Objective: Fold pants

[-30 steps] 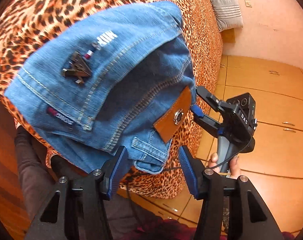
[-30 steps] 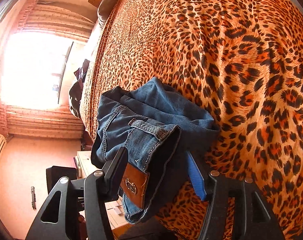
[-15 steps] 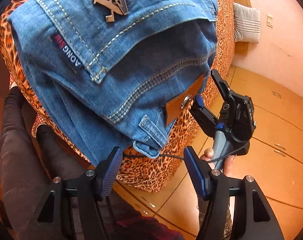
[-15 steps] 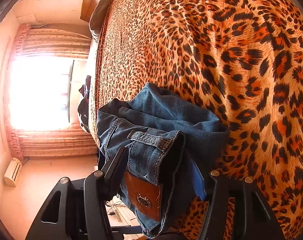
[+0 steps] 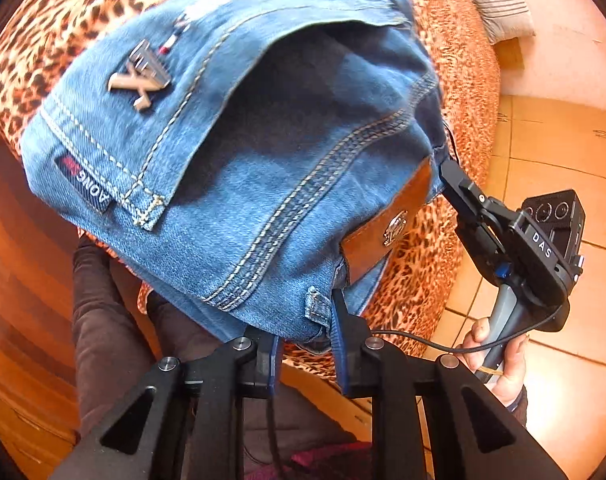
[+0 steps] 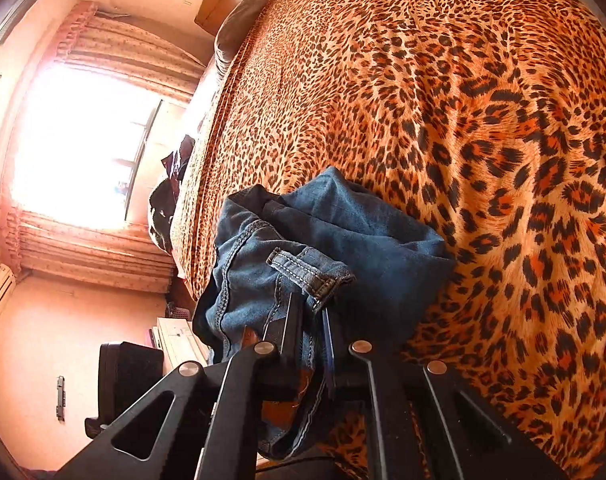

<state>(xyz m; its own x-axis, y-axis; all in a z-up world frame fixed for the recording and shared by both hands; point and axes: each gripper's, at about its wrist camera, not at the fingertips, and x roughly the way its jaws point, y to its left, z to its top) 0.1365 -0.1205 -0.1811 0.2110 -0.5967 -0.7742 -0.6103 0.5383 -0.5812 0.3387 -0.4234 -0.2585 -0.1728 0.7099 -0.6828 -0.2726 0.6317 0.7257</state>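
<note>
Blue denim pants (image 5: 263,140) lie bunched at the near edge of a leopard-print bed (image 5: 455,92). The back pocket with a metal emblem and the brown leather waistband patch (image 5: 387,224) face the left wrist view. My left gripper (image 5: 303,332) is shut on the waistband near a belt loop. My right gripper (image 5: 455,184) enters from the right beside the leather patch. In the right wrist view my right gripper (image 6: 309,320) is shut on the pants (image 6: 343,248) at the waistband by a belt loop.
The leopard-print bed (image 6: 443,100) spreads wide beyond the pants. A grey pillow (image 5: 499,4) lies at its far end. Tiled floor (image 5: 563,152) is to the right. A bright window with curtains (image 6: 87,144) and a dark chair (image 6: 127,380) are to the left.
Both grippers were open around the waistband edge; now both have closed on it. The pants have shifted and lifted slightly at the near edge.
</note>
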